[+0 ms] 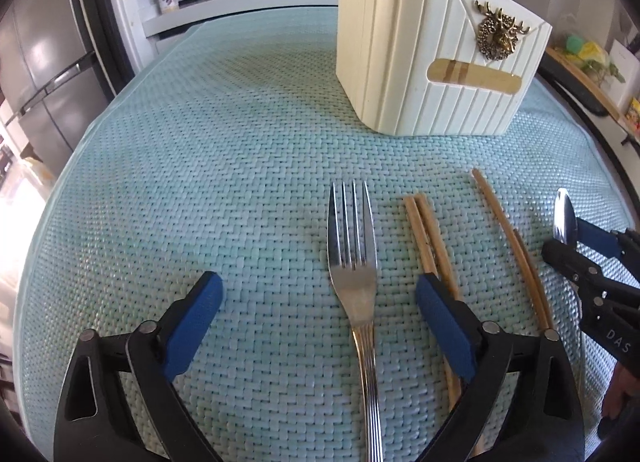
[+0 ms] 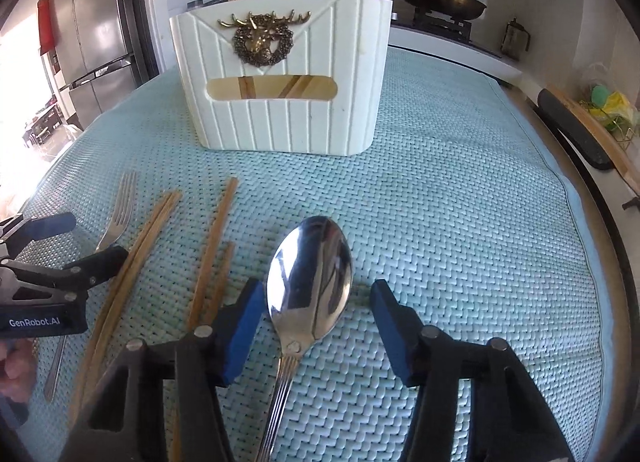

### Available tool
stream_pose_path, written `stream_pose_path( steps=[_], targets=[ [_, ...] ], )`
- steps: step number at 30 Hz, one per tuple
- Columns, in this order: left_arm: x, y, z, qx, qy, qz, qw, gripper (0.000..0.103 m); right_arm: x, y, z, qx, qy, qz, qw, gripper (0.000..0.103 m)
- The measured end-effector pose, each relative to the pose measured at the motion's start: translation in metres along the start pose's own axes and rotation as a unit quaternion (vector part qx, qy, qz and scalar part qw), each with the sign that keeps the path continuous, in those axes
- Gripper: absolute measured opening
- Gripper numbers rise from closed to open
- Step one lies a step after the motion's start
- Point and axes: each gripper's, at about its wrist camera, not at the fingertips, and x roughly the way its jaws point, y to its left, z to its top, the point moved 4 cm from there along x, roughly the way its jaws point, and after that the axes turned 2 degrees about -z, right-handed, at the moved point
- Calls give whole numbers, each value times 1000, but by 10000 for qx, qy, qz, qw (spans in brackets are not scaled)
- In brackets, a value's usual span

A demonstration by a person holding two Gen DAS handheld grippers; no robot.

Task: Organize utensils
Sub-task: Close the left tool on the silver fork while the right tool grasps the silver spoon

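Straddling spoon (image 2: pixel 310 282) with right gripper (image 2: pixel 316 326) wide open, empty, handle running six to twelve o'clock; likewise left gripper (image 1: pixel 318 322) over fork (image 1: pixel 354 274), holder (image 2: pixel 280 78) at twelve.

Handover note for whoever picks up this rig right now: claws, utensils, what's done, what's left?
Left claw: open, straddling the fork on the mat, not gripping.
Right claw: open, around the spoon, not gripping.
Two pairs of chopsticks lie between fork and spoon.
White holder stands upright behind them; some wooden sticks already show through its window and above its rim.
Done: nothing lifted from the mat at this moment.
Left: close on fork and spoon, drop them in the holder, then both chopstick pairs.
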Motion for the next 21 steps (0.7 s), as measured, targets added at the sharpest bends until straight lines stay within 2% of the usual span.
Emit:
stream_pose_path(
  steps=[2,5,7,9,10,15,21],
  targets=[
    [3,2,6,-19,-7,-6,10000,87,1,-3,3,8,-11,-32,10000,47],
    [5,-1,10,48,-63,-43,10000,74,3,-5,6,27,-10,-40,10000,43],
    [4,-7,12,185,-136,-142,9996,59,3,-4,8,6,-43,-43,10000,43],
    [3,-15,13,331,-180,-244,9990,28,4,-5,9,26,-64,-18,10000,43],
    [3,-17,14,355,-186,-314,9987,24,6,-7,11,52,-65,8,10000,43],
    [0,-12,16,214,-236,-507,9982,24,5,-18,16,197,-166,237,9994,43],
    [-38,4,25,22,-654,-838,9943,23,-22,-21,19,343,-511,523,9967,43]
  ],
)
